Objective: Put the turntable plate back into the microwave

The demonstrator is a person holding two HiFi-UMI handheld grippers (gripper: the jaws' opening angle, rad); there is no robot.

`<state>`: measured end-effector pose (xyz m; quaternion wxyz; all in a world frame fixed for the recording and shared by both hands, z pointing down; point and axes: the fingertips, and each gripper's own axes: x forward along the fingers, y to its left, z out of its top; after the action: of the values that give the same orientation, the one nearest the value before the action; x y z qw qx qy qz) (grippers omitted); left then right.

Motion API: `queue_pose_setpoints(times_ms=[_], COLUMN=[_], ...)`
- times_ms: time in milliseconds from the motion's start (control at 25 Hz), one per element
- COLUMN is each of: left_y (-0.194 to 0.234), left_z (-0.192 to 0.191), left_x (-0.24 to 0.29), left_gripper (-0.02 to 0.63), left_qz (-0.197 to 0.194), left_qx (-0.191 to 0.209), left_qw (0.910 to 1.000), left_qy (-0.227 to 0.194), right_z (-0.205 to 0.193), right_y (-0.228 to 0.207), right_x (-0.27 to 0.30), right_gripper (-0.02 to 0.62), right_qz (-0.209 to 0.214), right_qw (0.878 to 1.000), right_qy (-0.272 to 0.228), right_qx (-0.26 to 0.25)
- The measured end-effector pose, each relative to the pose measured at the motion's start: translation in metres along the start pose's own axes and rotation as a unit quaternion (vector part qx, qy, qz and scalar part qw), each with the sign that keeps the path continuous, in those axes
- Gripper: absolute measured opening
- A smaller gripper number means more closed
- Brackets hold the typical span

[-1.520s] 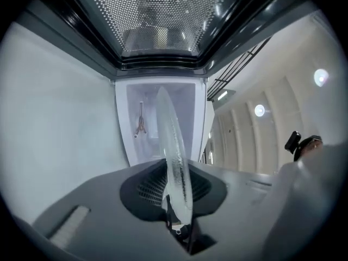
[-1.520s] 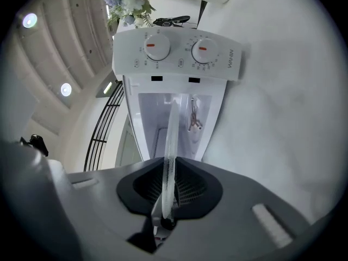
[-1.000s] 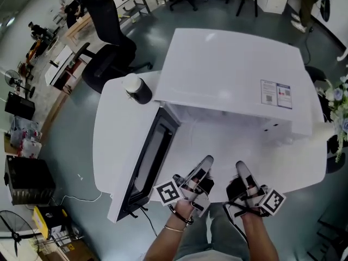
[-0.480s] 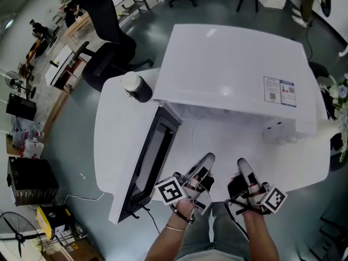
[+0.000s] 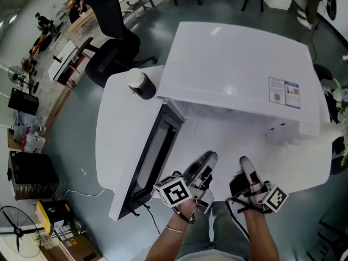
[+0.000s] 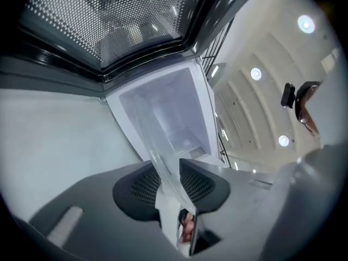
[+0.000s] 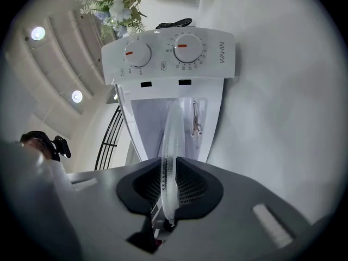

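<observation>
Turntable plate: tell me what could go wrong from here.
1. The jaws of the left gripper have just been opening, and the rim of the turntable plate lies skewed between them. Held mainly by the right gripper, the glass might tip or slip out.
2. The plate is not yet seated in the microwave. Pushed in crooked, its edge could strike the cavity frame or the open door.
</observation>
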<state>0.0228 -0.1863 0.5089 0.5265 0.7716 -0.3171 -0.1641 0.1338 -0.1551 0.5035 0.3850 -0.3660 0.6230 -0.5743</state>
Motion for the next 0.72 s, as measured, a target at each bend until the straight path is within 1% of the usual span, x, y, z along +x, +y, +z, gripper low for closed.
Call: queue_pose_setpoints(times_ms=[240,400,600,720], left_y=[0.002,0.001,-0.002,-0.004], left_z=[0.003,0.005,0.004,0.004], left_x=[-0.009,-0.016,-0.028,-0.035], left_gripper=[0.140,0.144,0.161,0.166], left_qz=[0.037,0.058,0.081,0.099], left_qx=[0.049,0.079,0.131,0.171], left_qw=[0.9981,0.9952,0.9880,0.9803], left_qy=[-0.003,-0.005,0.006,0.016], right_z=[0.001,0.001,0.002,0.001], right_y=[0.002,0.001,0.001,0.000], right_x=[0.005,0.010,0.017,0.022], right_gripper=[0.049,0.049,0.051,0.051], right_qz=[0.007,0.010,0.015,0.016], right_qw=[1.000,1.000,1.000,1.000], right_qy=[0.004,0.007,0.006,0.007], right_qx=[-0.001,-0.003,-0.004,-0.009])
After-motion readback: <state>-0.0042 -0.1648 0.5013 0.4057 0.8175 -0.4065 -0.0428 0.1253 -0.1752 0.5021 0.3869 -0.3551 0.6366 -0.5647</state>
